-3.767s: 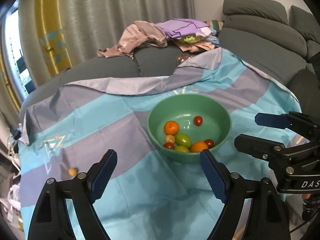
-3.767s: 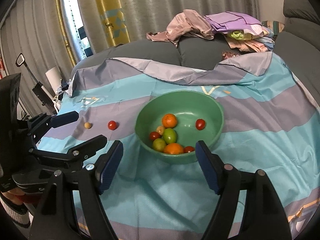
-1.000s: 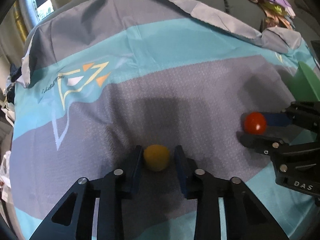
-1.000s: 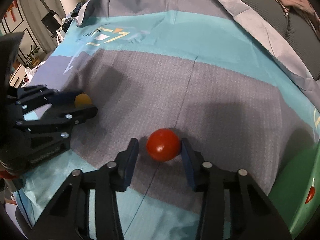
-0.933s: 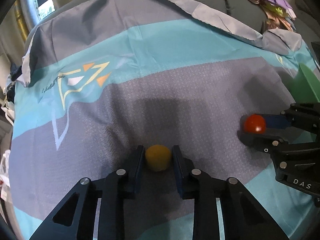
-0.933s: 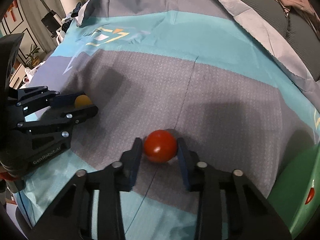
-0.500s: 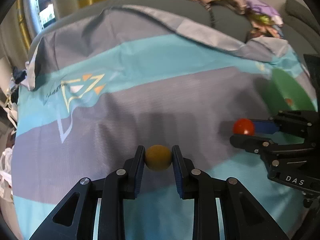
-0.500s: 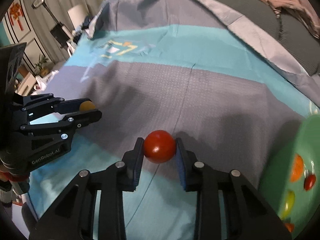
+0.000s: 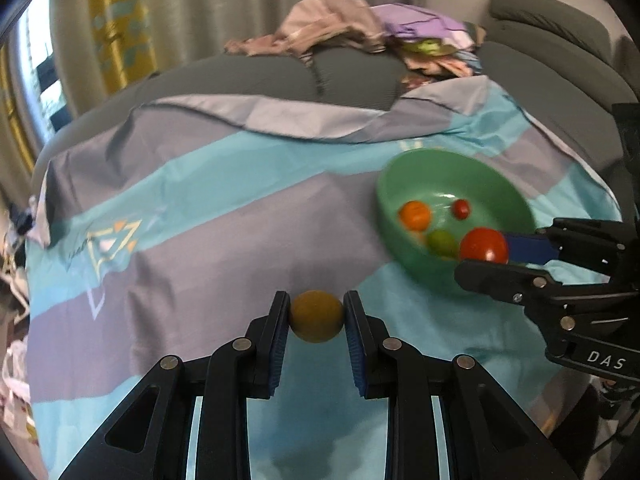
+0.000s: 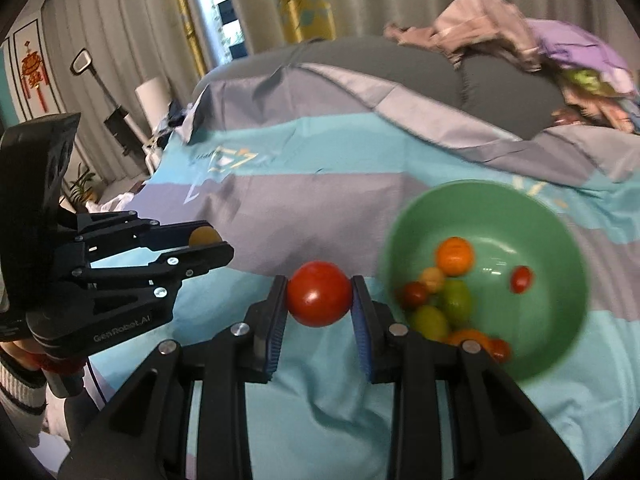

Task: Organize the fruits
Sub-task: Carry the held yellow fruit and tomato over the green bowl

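Now both fruits are off the striped sheet [image 9: 200, 216]: the left gripper [image 9: 316, 320] pinches a small yellow fruit [image 9: 316, 316], the right gripper [image 10: 319, 300] pinches a red tomato [image 10: 319, 294], both lifted near the green bowl [image 10: 560, 240], ready for dropping in.

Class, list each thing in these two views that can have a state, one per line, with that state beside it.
Left claw: shut on the yellow fruit.
Right claw: shut on the red tomato.
Yellow fruit: gripped, off the cloth.
Red tomato: gripped, off the cloth.
Green bowl: upright on the cloth, partly filled with fruit.
Striped cloth: spread out, wrinkled.
Pile of clothes: heaped, unfolded.
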Demonstrator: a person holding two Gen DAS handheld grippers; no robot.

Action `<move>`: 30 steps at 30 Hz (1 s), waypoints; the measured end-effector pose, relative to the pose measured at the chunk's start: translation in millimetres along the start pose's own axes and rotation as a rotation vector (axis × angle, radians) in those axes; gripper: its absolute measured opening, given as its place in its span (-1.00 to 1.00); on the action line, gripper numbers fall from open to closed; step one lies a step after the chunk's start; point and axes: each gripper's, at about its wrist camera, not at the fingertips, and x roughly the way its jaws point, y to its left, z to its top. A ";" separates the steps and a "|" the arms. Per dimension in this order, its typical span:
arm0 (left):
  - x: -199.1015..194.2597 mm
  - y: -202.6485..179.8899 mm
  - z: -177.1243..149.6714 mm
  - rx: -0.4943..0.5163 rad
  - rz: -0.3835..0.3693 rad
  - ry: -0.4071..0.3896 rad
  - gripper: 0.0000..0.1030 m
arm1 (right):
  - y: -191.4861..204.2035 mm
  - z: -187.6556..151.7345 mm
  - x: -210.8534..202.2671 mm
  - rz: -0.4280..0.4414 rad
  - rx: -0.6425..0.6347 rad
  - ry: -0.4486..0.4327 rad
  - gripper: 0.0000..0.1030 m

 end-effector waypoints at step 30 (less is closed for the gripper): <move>72.4 -119.5 55.3 0.165 -0.056 0.091 -0.47 | -116.2 -16.9 -24.9 -0.146 0.133 -0.018 -0.38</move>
